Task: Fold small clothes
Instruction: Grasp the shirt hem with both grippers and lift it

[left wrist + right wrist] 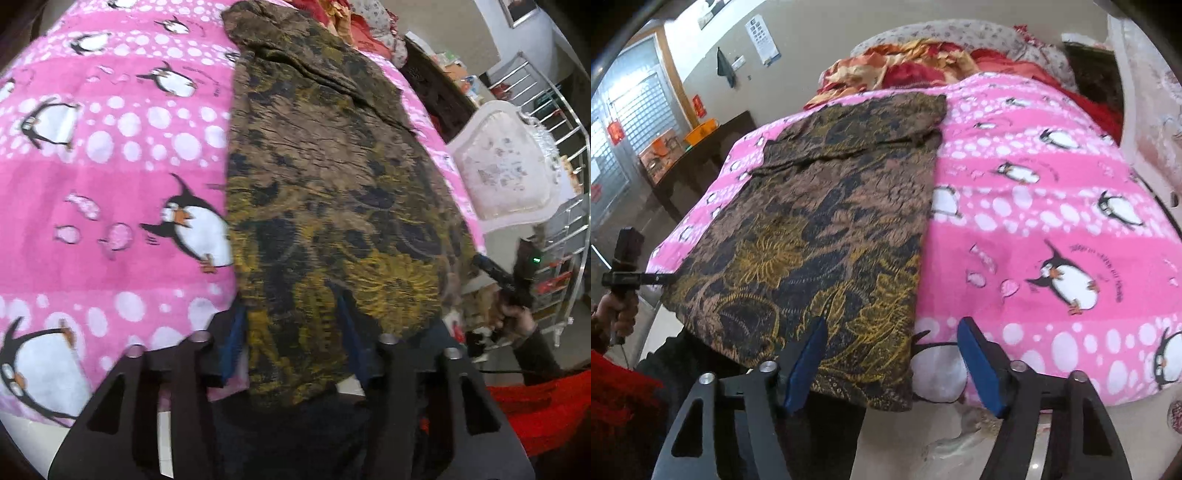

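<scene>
A brown, gold and black patterned garment [325, 177] lies flat on a pink penguin blanket [110, 155], its near edge hanging over the bed's side. My left gripper [291, 338] is open and straddles the near left corner; the flat cloth fills the gap between the blue pads. In the right wrist view that gripper [663, 278] touches the garment [820, 221] at its left edge. My right gripper [894, 365] is open over the near right corner: cloth lies by the left pad, bare blanket [1052, 192] by the right one. It also shows at the garment's corner [476, 260].
Crumpled red and orange bedding [905, 66] is piled at the bed's head. A white padded headboard [509, 166] and a metal rack [554, 110] stand beside the bed. A dark table [701, 147] with orange boxes is at the left. A person's hand [620, 310] holds the left gripper.
</scene>
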Motion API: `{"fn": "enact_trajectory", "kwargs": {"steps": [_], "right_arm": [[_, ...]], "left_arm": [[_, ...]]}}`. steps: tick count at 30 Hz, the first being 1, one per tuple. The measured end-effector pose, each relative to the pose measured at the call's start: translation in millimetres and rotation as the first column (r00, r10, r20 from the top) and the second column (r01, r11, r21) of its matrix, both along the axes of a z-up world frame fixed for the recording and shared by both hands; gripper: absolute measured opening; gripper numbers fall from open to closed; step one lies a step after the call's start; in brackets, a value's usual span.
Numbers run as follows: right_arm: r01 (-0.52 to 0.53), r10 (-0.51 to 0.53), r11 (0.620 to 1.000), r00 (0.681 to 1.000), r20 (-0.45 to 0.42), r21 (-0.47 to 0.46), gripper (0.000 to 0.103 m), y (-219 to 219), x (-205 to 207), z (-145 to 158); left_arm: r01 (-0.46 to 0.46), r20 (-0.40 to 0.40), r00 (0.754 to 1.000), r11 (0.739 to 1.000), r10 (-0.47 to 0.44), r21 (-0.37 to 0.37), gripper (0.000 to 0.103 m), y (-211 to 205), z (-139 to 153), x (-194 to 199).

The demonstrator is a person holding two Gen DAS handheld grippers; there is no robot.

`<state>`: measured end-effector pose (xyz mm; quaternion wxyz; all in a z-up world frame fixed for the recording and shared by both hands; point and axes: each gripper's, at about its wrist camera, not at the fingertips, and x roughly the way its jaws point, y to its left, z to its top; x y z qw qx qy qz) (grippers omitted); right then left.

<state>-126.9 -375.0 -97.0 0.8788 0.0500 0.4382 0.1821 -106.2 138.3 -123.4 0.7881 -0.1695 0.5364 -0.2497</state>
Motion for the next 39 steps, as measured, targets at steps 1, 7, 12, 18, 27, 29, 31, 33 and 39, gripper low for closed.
{"fn": "enact_trajectory", "kwargs": {"steps": [1, 7, 12, 18, 27, 29, 31, 33, 39], "right_arm": [[-0.011, 0.011, 1.000, 1.000, -0.014, 0.017, 0.064, 0, 3, -2], [-0.087, 0.094, 0.981, 0.995, -0.032, 0.173, 0.023, -7, 6, 1], [-0.066, 0.079, 0.978, 0.995, -0.059, 0.199, 0.023, -11, 7, -11], [-0.083, 0.104, 0.964, 0.992, -0.069, 0.252, 0.023, -14, 11, -14], [-0.141, 0.090, 0.926, 0.983, 0.160, 0.350, 0.003, -22, -7, 47], [-0.130, 0.049, 0.907, 0.977, 0.207, 0.400, 0.003, -29, -12, 64], [-0.135, 0.024, 0.890, 0.968, 0.251, 0.435, 0.003, -33, -20, 79], [-0.163, 0.029, 0.890, 0.953, 0.303, 0.425, 0.003, -31, -32, 99], [-0.202, 0.034, 0.884, 0.927, 0.372, 0.422, 0.003, -39, -73, 137]], "left_arm": [[0.010, 0.000, 1.000, 1.000, -0.010, -0.017, 0.054, -1, 1, 0], [0.029, 0.041, 0.999, 0.999, -0.030, 0.023, 0.014, -5, 10, -7], [-0.004, 0.009, 1.000, 1.000, 0.004, 0.012, 0.015, -3, -5, -5], [-0.064, 0.006, 0.998, 0.997, 0.064, -0.038, 0.014, 1, -5, 0], [-0.111, 0.209, 0.969, 0.988, 0.132, -0.112, 0.002, 20, 67, -20], [-0.111, 0.255, 0.957, 0.986, 0.140, -0.124, 0.002, 23, 86, -27], [-0.094, 0.287, 0.949, 0.985, 0.133, -0.145, 0.002, 26, 101, -37], [-0.082, 0.317, 0.940, 0.987, 0.123, -0.140, 0.002, 29, 113, -50], [-0.054, 0.350, 0.929, 0.981, 0.118, -0.187, 0.002, 37, 135, -97]]}}
